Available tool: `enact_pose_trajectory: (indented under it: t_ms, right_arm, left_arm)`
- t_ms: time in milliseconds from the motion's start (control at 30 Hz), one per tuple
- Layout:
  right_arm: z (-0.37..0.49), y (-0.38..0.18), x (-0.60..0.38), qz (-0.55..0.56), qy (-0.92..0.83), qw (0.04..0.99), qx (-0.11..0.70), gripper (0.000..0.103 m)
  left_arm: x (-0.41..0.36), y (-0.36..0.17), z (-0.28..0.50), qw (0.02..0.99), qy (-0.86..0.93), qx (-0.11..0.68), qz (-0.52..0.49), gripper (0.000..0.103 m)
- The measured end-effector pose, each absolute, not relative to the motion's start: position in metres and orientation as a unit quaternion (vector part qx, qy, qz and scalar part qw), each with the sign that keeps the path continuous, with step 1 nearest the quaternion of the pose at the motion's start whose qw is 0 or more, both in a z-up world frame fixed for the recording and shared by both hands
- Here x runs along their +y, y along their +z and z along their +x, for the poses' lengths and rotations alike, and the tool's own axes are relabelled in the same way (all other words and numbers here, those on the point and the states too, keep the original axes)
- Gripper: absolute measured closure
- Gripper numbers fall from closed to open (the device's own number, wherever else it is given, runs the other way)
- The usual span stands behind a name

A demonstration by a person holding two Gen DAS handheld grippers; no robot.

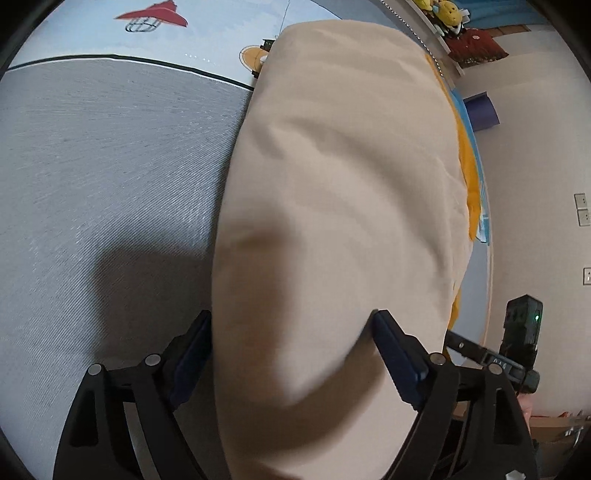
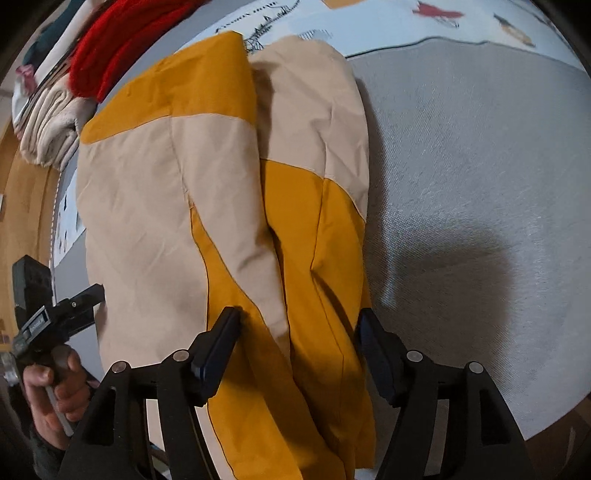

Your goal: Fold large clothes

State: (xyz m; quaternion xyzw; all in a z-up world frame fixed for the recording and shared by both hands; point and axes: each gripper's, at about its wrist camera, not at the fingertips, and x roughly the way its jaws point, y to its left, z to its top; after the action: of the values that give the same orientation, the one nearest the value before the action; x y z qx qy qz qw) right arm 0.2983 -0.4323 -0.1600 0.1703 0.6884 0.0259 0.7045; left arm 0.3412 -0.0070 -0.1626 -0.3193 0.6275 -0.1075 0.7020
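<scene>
Black, angular and matte, the left gripper [image 1: 291, 328] carries dark blue pads on its fingertips [image 1: 397, 356], and its jaws stand spread wide with a thick bulge of beige fabric filling the gap between them. That fabric belongs to the beige-and-mustard jacket [image 1: 340, 184], a smooth, softly creased woven garment that swells into a rounded, pillow-like mound running away from the left wrist camera. A strip of its mustard panel shows along the far right edge. The cloth brushes both pads, yet the fingers are not pinched down on it.

Seen from the right wrist camera, the right gripper [image 2: 299, 325] is built the same way, its jaws likewise spread, and a mustard fold of the jacket [image 2: 221, 177] passes between the blue pads [image 2: 218, 343] and hangs down past them toward the lens. Curved seams divide beige panels from mustard ones, and two long lobes of the garment lie side by side.

Under the jacket lies a grey ribbed mat [image 2: 480, 166] with a fine diagonal weave, on a pale blue printed sheet [image 1: 92, 33] showing a red shape. A stack of folded cream and red textiles [image 2: 74, 81] sits at the far left. At the lower left of that view, the person's left hand [image 2: 55, 387] curls around the handle of the other tool, thumb forward.
</scene>
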Motion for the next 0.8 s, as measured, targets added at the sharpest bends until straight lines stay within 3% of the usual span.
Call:
enact_pose_trajectory:
  t_ms: [167,233,300,367,467,800]
  right_arm:
    - [0.304,-0.167,-0.431,0.165,0.024,0.705,0.689,0.037]
    - [0.303,-0.165,-0.424,0.164,0.027,0.710,0.684,0.046]
    - [0.303,-0.163,-0.423,0.174,0.028,0.715,0.677,0.068]
    - [0.306,-0.159,-0.421,0.187,0.028,0.720,0.668,0.078]
    - [0.313,-0.156,-0.411,0.194,0.030,0.729,0.656,0.085]
    - [0.339,-0.142,-0.325,0.171,0.095,0.768,0.610,0.090]
  left_arm:
    - [-0.012,-0.167,0.351,0.713,-0.112,0.607,-0.333,0.022]
    - [-0.013,-0.160,0.352,0.723,-0.110,0.596,-0.331,0.030]
    - [-0.018,-0.149,0.355,0.733,-0.110,0.584,-0.330,0.040]
    - [-0.017,-0.133,0.354,0.748,-0.111,0.573,-0.315,0.049]
    - [-0.010,-0.109,0.351,0.770,-0.110,0.553,-0.298,0.052]
    - [0.104,-0.094,0.339,0.785,0.010,0.530,-0.321,0.052]
